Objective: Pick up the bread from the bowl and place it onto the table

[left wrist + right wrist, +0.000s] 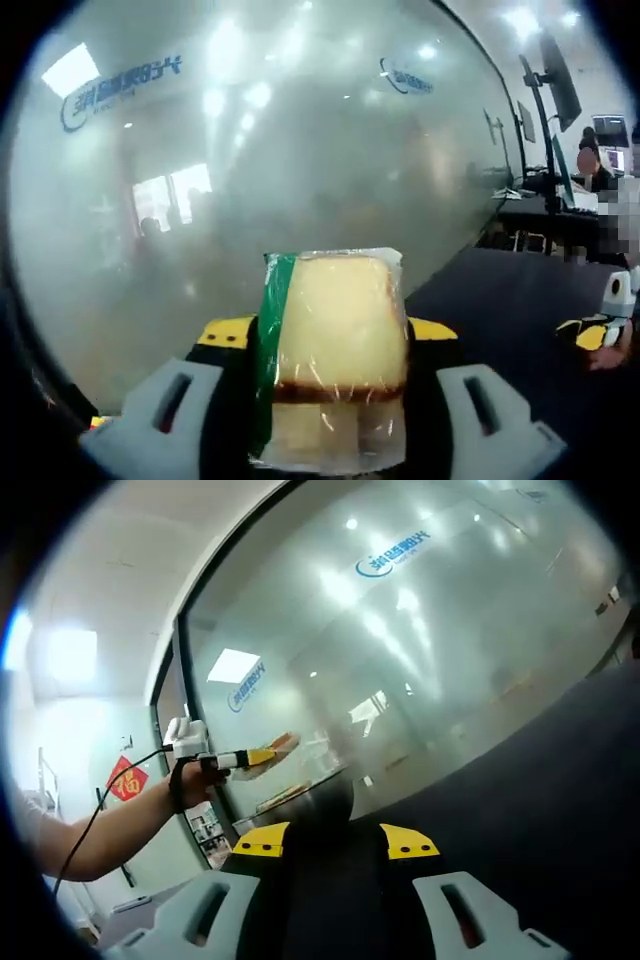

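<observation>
Left claw (335, 400) is seen closed on the wrapped bread (335, 340), which is held upright between its jaws, raised above the dark table (510, 310) before a frosted glass wall (300, 150). Right claw (335, 880) is seen open, with nothing between its jaws. Beyond it a metal bowl (320, 795) is seen near the table's far edge by the glass.

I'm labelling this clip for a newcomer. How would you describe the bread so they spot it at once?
Start from the frosted glass wall with blue logos. In front of it, the left gripper is shut on the bread: a pale yellow slice with a brown crust edge, sealed in clear plastic with a green strip.
</observation>
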A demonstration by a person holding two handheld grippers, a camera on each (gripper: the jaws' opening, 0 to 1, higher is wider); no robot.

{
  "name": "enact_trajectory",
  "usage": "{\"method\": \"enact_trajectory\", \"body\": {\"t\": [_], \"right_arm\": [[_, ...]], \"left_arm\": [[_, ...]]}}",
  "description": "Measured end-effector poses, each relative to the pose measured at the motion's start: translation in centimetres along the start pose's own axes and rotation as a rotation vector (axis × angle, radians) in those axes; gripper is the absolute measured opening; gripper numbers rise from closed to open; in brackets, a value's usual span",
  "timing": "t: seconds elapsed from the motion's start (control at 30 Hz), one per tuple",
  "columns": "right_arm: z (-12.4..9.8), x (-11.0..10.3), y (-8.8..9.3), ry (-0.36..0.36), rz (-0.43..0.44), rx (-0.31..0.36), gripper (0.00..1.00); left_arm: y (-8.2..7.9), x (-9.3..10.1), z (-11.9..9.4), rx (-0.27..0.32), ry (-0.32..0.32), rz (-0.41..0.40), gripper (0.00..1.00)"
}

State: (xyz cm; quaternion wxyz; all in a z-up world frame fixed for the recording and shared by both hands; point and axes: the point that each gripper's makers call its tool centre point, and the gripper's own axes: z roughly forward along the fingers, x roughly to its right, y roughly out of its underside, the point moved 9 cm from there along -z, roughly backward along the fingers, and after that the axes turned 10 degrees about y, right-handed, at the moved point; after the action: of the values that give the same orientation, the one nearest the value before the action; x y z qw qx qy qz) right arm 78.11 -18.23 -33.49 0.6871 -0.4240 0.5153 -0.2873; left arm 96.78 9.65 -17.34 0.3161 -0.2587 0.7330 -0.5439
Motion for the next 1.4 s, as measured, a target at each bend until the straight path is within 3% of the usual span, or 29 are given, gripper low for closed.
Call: {"method": "enact_trajectory", "body": {"t": [0.2, 0.43, 0.5, 0.6, 0.67, 0.93, 1.03, 1.23, 1.4], "right_arm": [[-1.1, -2.0, -2.2, -0.080, -0.086, 0.113, 0.27], [-3.0, -2.7, -5.3, -0.122, -0.118, 0.234, 0.27], [-3.5, -2.4, -6.2, -0.109, -0.129, 0.272, 0.27], [-5.5, -0.4, -9.9, -0.034, -0.130, 0.428, 0.26], [-6.4, 0.4, -10.8, 0.009, -0.126, 0.473, 0.25], [-7.2, 1.4, -11.6, 0.026, -0.094, 0.509, 0.25], [-7.0, 2.1, -11.6, 0.041, -0.067, 0.502, 0.25], [-6.9, 2.7, -11.6, 0.060, -0.040, 0.497, 0.25], [-6.6, 3.1, -11.4, 0.060, 0.008, 0.481, 0.25]], "left_arm": [[-1.2, 3.3, 2.3, 0.027, 0.086, 0.017, 0.48], [-1.5, 9.9, 5.5, 0.041, 0.215, 0.041, 0.48], [-1.3, 11.2, 5.8, 0.040, 0.245, 0.047, 0.48], [-0.8, 14.6, 7.1, 0.034, 0.291, 0.036, 0.48], [-0.4, 16.6, 8.2, 0.029, 0.325, 0.022, 0.48], [2.6, 24.0, 12.7, -0.036, 0.429, 0.006, 0.49], [4.4, 25.3, 13.9, -0.078, 0.449, -0.007, 0.49], [7.7, 26.0, 14.4, -0.152, 0.457, -0.009, 0.49], [8.0, 25.6, 14.7, -0.170, 0.452, -0.004, 0.49]]}}
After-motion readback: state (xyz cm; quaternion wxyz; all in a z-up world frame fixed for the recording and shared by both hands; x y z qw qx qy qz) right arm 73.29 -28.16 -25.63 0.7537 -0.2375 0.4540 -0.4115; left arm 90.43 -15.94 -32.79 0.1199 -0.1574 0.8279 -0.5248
